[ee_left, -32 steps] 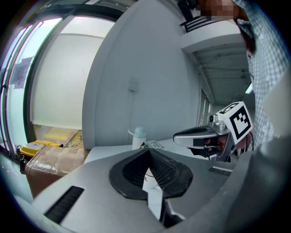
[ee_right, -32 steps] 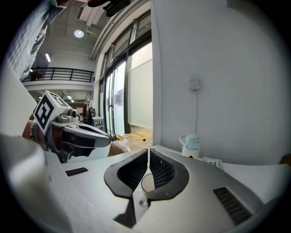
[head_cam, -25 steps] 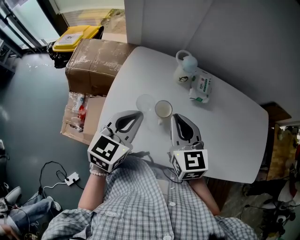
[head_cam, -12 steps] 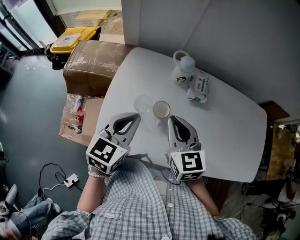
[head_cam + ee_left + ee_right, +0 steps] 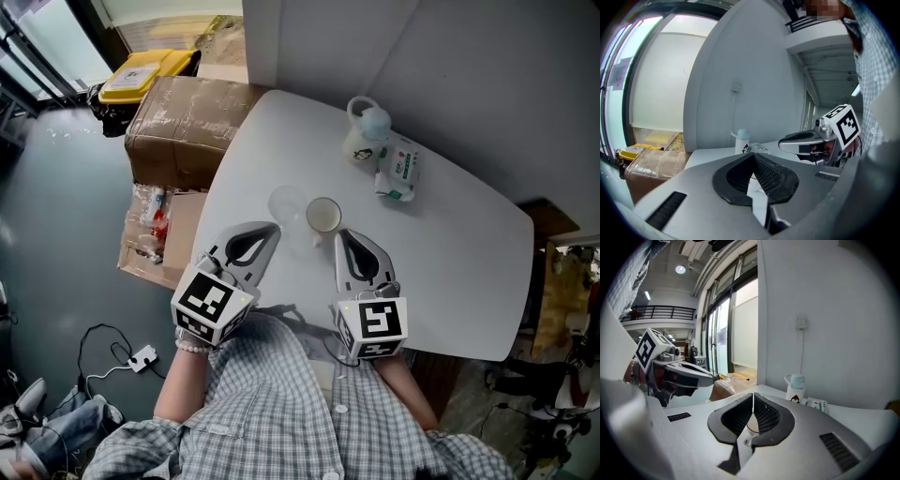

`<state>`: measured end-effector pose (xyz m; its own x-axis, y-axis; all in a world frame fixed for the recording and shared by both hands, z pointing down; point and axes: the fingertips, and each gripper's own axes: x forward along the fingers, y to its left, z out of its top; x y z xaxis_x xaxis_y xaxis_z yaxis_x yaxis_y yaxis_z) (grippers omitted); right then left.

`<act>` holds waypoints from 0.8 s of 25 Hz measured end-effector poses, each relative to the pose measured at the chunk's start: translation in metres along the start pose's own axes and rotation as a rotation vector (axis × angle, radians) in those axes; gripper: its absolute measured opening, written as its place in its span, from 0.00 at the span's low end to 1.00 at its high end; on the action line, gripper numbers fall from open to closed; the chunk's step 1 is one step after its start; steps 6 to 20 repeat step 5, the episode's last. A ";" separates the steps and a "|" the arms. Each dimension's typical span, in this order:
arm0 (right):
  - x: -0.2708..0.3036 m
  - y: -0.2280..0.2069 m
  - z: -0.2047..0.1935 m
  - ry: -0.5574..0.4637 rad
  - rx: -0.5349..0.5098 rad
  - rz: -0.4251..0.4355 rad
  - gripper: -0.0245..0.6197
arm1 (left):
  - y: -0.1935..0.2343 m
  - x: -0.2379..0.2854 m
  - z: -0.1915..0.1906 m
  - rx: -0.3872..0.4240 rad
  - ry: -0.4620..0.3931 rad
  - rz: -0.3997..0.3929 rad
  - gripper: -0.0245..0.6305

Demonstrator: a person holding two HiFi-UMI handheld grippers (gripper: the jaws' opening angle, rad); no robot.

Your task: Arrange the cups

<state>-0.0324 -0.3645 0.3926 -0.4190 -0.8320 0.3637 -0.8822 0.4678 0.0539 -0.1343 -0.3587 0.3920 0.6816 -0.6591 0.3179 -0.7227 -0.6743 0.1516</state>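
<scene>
Two cups stand side by side near the middle of the white table (image 5: pixel 450 244): a clear glass cup (image 5: pixel 288 203) on the left and a white cup (image 5: pixel 324 217) on the right. My left gripper (image 5: pixel 265 228) is shut and empty, its tips a short way below the clear cup. My right gripper (image 5: pixel 342 234) is also shut and empty, its tips just below the white cup. In the right gripper view the white cup (image 5: pixel 751 422) shows through the gap behind the closed jaws.
A white bottle with a pale blue cap (image 5: pixel 364 131) and a tissue packet (image 5: pixel 400 170) stand at the table's far side. A cardboard box (image 5: pixel 187 127) and a yellow case (image 5: pixel 139 77) sit on the floor to the left. A cable and plug (image 5: pixel 141 357) lie on the floor.
Both grippers stay shut and hold nearly the same place; the view shifted slightly.
</scene>
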 end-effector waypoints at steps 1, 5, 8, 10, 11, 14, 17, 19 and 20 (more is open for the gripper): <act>0.000 0.000 0.000 0.002 0.001 -0.001 0.08 | 0.000 0.000 0.000 0.000 0.001 -0.001 0.05; 0.000 -0.001 -0.001 0.014 0.005 -0.008 0.08 | 0.001 0.001 0.000 -0.001 0.002 -0.004 0.05; 0.000 -0.001 -0.001 0.014 0.005 -0.008 0.08 | 0.001 0.001 0.000 -0.001 0.002 -0.004 0.05; 0.000 -0.001 -0.001 0.014 0.005 -0.008 0.08 | 0.001 0.001 0.000 -0.001 0.002 -0.004 0.05; 0.000 -0.001 -0.001 0.014 0.005 -0.008 0.08 | 0.001 0.001 0.000 -0.001 0.002 -0.004 0.05; 0.000 -0.001 -0.001 0.014 0.005 -0.008 0.08 | 0.001 0.001 0.000 -0.001 0.002 -0.004 0.05; 0.000 -0.001 -0.001 0.014 0.005 -0.008 0.08 | 0.001 0.001 0.000 -0.001 0.002 -0.004 0.05; 0.000 -0.001 -0.001 0.014 0.005 -0.008 0.08 | 0.001 0.001 0.000 -0.001 0.002 -0.004 0.05; 0.000 -0.001 -0.001 0.014 0.005 -0.008 0.08 | 0.001 0.001 0.000 -0.001 0.002 -0.004 0.05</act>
